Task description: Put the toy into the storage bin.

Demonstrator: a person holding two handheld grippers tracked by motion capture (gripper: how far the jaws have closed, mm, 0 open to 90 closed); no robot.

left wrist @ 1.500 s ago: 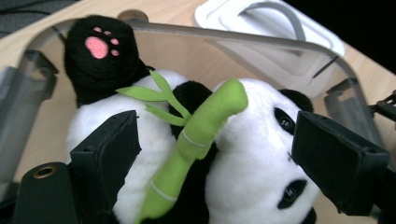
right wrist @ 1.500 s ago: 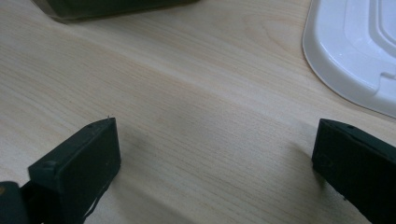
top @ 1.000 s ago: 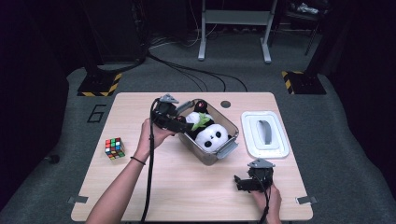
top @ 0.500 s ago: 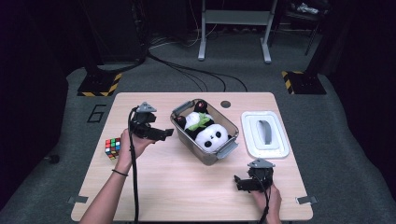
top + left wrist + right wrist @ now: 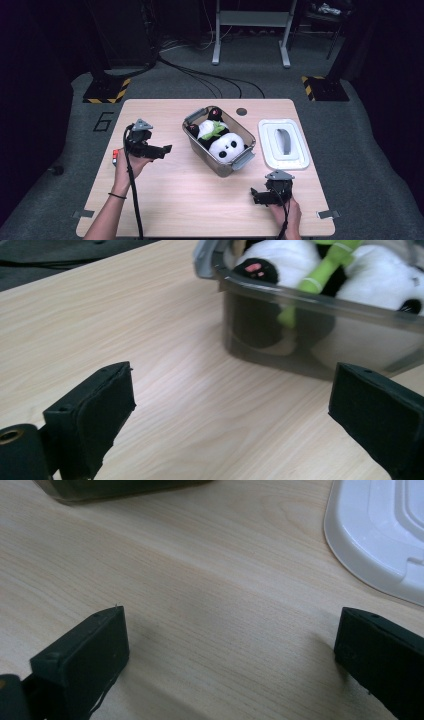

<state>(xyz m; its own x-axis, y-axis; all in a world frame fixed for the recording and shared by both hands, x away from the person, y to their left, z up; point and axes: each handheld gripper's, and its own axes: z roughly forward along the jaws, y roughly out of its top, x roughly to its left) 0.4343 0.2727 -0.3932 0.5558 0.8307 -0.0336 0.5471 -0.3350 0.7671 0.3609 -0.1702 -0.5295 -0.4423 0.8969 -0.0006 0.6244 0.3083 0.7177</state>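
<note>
**Left gripper pulls back from the bin, panda packed inside**

High view: the left gripper (image 5: pixel 159 149), at the bin (image 5: pixel 220 141) a second ago, now hovers toward the tabletop's (image 5: pixel 190 200) left edge, beside a colour cube (image 5: pixel 115 156) half hidden behind the hand. Its jaws have just been opening and hold nothing. The plush panda (image 5: pixel 224 145) lies in the clear plastic bin at the centre, so the loading looks finished; the cube may be next. The white lid (image 5: pixel 283 143), a smooth rounded rectangle, lies near the right edge, apart from the bin. The right gripper (image 5: pixel 257 196) rests unmoved near the front edge.

Left gripper view: black padded jaws stand wide over pale wood grain. Ahead, the bin's (image 5: pixel 320 340) smoky wall shows soft white fur, a black paw with pink pads, and a green bamboo stalk (image 5: pixel 325 265).

Right gripper view: jaws stand apart and empty over bare wood; the glossy lid (image 5: pixel 380 535) curves in at upper right.
</note>
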